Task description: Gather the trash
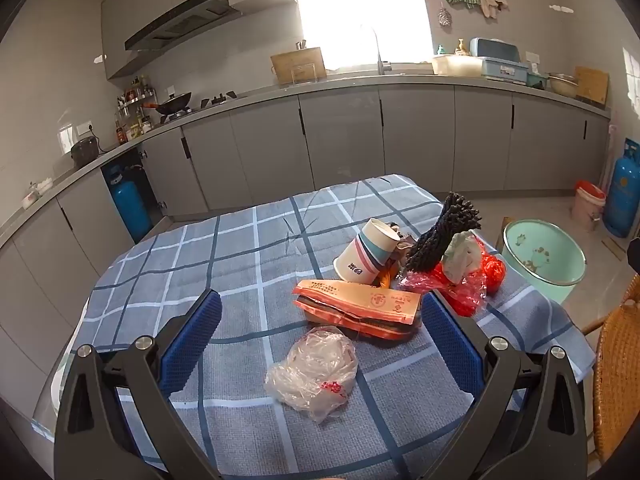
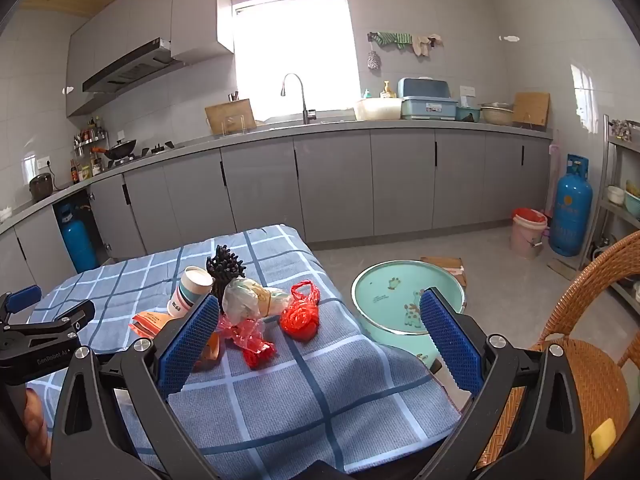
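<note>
Trash lies on a table with a blue checked cloth. In the left wrist view my left gripper is open and empty above a crumpled clear plastic bag, with an orange paper package just beyond. Further back lie a tipped paper cup, a black bumpy object, a pale wad and red plastic bags. My right gripper is open and empty over the table's right edge, near the red bags. A green basin stands on the floor beside the table.
A wicker chair with a yellow sponge stands at the right. Blue gas cylinders and a pink bucket stand by grey kitchen cabinets. The left gripper shows at the right wrist view's left edge.
</note>
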The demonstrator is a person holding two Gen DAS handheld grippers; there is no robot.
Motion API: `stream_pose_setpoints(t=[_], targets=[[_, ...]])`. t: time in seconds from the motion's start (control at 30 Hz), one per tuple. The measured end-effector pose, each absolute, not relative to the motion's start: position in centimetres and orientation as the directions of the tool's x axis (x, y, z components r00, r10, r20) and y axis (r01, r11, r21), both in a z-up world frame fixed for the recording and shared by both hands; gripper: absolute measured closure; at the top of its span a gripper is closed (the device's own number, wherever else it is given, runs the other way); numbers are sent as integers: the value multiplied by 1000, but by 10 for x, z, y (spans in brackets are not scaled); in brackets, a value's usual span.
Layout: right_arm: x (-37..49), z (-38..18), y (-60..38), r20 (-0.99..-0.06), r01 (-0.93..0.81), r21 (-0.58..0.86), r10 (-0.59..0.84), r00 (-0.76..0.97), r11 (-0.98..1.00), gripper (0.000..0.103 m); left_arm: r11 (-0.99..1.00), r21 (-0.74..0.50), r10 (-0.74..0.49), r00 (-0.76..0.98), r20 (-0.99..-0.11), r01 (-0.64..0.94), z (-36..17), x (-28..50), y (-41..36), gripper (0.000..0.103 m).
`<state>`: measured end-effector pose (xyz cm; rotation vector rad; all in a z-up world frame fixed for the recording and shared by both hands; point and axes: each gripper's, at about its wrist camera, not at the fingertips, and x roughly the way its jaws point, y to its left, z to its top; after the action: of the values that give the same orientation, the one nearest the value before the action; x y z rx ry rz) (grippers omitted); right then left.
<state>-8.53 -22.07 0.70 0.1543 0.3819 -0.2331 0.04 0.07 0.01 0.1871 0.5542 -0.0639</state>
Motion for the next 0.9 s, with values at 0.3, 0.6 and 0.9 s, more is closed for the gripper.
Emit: stream_pose_setpoints(t=[0.3,0.6,0.9], targets=[[-86,8,-222,-386,253,109,-194,902,961,4,981,158,-9,849,-529,109,0,1,0,5],[-86,7,-221,-386,253,106,-194,902,962,4,983,154,-7,851,-525,103,-2,3,4,5],[-85,7,-220,-385,253,106,-195,902,962,4,983,154,-6,852,-523,101,1,-1,5,5]])
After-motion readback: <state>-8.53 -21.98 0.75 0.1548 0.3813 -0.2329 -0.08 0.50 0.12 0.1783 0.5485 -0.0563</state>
